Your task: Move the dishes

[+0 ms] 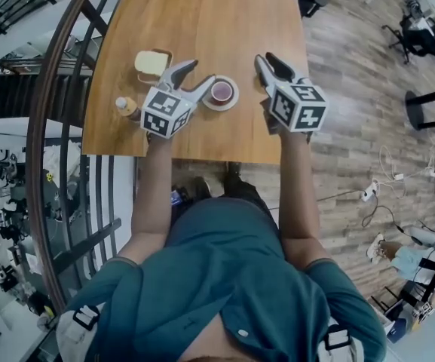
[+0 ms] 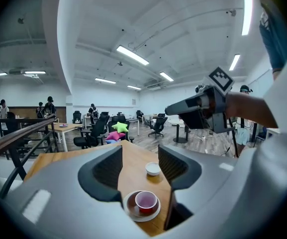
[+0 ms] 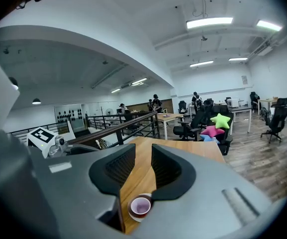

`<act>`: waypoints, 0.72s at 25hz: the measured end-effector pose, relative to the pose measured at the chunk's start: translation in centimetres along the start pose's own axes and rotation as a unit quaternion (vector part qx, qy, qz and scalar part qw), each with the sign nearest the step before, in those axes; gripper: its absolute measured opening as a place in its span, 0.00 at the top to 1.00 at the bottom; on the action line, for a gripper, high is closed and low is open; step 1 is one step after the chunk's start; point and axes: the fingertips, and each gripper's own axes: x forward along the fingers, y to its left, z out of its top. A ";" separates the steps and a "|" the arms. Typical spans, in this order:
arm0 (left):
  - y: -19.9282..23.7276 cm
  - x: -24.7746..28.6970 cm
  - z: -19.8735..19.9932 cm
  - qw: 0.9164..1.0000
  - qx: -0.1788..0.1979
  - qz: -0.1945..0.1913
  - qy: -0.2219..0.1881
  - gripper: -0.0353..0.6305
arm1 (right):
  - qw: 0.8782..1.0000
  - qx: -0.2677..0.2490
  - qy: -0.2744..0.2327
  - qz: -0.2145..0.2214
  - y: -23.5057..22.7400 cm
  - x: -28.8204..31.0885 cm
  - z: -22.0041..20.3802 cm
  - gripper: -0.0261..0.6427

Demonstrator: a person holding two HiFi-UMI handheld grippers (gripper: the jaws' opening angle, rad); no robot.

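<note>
Open office, wood-plank floor [image 1: 338, 149], black railing [image 1: 59, 127] along the left side. Square wooden tabletop [image 1: 202, 21] in front of a person in a teal shirt [image 1: 232, 277].

Small red cup [image 1: 222, 91] sits upright on a round white-rimmed saucer [image 1: 232, 100], near the tabletop's near edge, between the two tools. Cup looks empty.

Left tool [image 1: 194, 75]: jaws apart, nothing held. It is just left of the saucer; whether the nearer jaw tip touches it can't be told. Left gripper view: cup [image 2: 146, 201] and saucer [image 2: 133, 214] low in the gap of the left tool [image 2: 139, 158], not clamped. Small white bowl [image 2: 153, 169] farther along the tabletop, apart from the saucer.

Right tool [image 1: 271, 62]: jaws apart, empty, right of the saucer with a gap. Right gripper view: right tool [image 3: 143, 156] spread over bare wood, cup [image 3: 141, 206] low at the frame bottom.

Pale yellow squarish dish [image 1: 153, 62] sits left of the left tool. Small white-capped orange bottle [image 1: 127, 108] stands near the left edge, beside the left tool's marker cube [image 1: 164, 113].

Green and pink star cushions [image 3: 217, 125] on a chair in the background.
</note>
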 end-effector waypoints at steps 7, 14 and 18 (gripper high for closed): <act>0.6 3.3 -4.8 0.999 -0.031 0.004 0.044 0.59 | 0.999 0.012 0.029 0.018 -2.2 3.3 -1.8 0.83; 0.7 6.0 -8.5 0.996 -0.056 0.003 0.071 0.58 | 0.998 0.023 0.054 0.027 -4.1 5.6 -4.1 0.83; 0.5 7.2 -10.3 0.994 -0.066 0.005 0.083 0.56 | 0.997 0.029 0.066 0.033 -4.9 6.5 -5.3 0.83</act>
